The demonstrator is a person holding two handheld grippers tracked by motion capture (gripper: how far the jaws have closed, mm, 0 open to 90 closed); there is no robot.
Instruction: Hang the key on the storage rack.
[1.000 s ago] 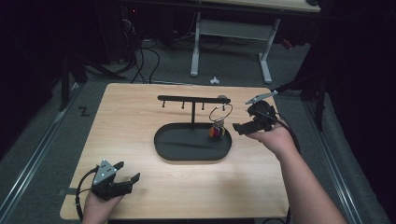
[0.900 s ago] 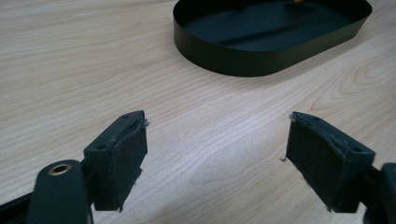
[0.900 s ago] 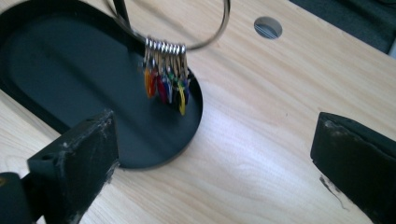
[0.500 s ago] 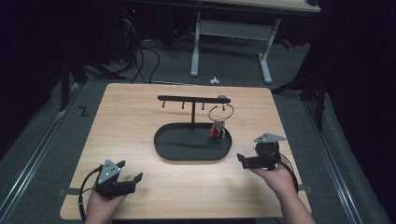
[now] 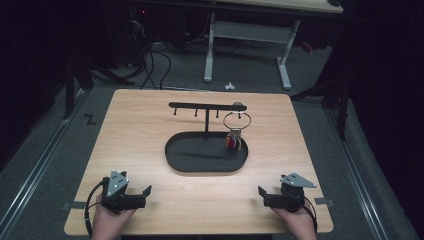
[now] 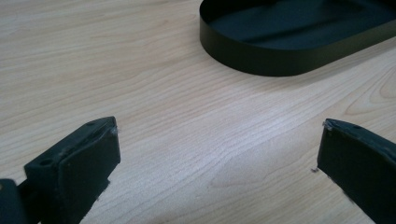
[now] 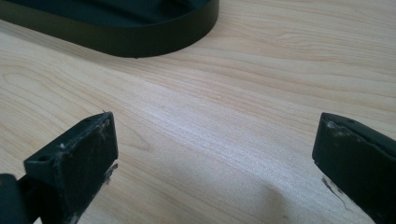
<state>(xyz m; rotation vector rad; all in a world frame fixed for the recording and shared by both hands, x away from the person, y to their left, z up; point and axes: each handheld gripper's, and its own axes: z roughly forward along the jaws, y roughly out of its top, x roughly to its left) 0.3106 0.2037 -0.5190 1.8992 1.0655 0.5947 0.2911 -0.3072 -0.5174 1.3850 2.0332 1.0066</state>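
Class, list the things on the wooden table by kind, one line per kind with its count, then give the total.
Hand-held tool: 2, the left tool and the right tool
Black oval tray: 1
Black rack with pegs, standing in the tray: 1
Key ring with coloured tags, hanging from the rack: 1
Total: 5

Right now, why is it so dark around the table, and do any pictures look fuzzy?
In the high view, light falls on the table while the floor and room behind stay dim. In the left gripper view, the wood is sharp but the near fingers are a bit soft. In the right gripper view, a shadow lies on the wood by one finger.
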